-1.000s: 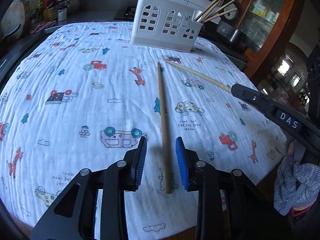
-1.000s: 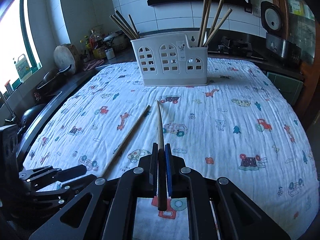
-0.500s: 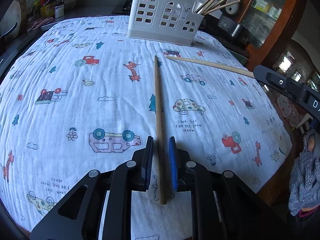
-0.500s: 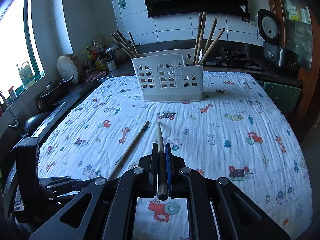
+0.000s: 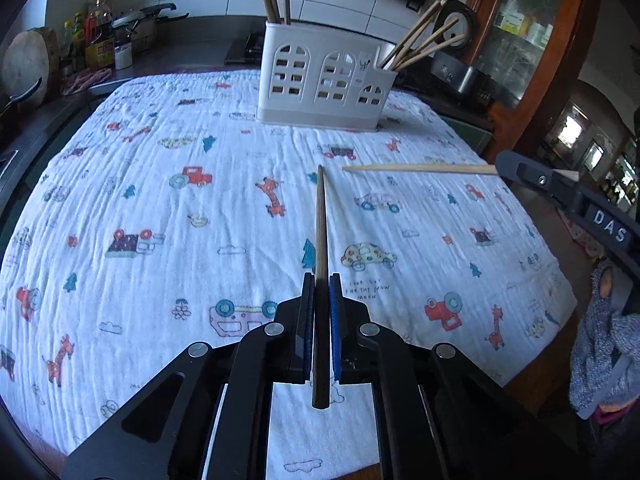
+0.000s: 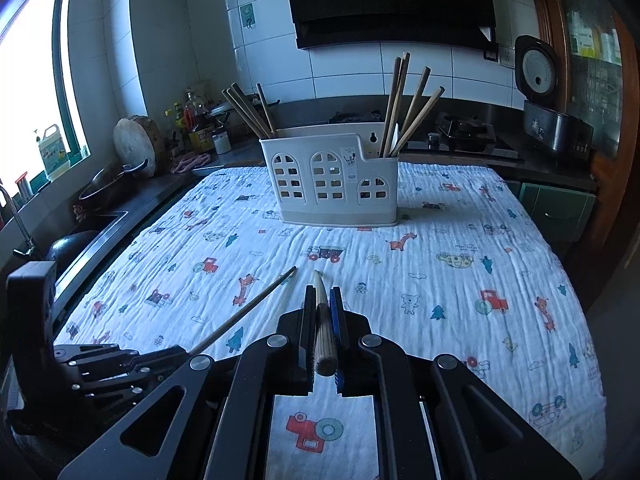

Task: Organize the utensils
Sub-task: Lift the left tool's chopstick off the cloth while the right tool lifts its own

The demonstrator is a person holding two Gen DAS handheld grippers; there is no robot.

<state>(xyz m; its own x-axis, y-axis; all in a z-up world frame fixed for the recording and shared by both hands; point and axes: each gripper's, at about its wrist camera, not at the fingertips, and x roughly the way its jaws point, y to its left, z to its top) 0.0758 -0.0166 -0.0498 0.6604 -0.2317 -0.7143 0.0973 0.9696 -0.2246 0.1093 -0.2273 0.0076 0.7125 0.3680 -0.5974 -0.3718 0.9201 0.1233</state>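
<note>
My left gripper (image 5: 320, 280) is shut on a dark wooden chopstick (image 5: 321, 224) and holds it above the cloth, pointing toward the white utensil holder (image 5: 324, 84). My right gripper (image 6: 323, 292) is shut on a pale chopstick (image 6: 321, 304), also lifted and pointing at the holder (image 6: 332, 184). In the left wrist view the pale chopstick (image 5: 416, 168) and right gripper (image 5: 568, 196) show at the right. In the right wrist view the dark chopstick (image 6: 248, 312) and left gripper (image 6: 104, 364) show at the left. The holder has chopsticks in its left (image 6: 250, 110) and right (image 6: 408, 104) compartments.
The table carries a white cloth with cartoon prints (image 5: 160, 200). A counter with bottles (image 5: 96, 36), a pan and a chopping board (image 6: 134, 146) runs along the left. A rice cooker (image 6: 538, 80) and a wooden cabinet (image 5: 532, 40) stand at the right.
My left gripper closed on the dark chopstick that lay on the cloth and lifted it. My right gripper rose higher with the pale chopstick.
</note>
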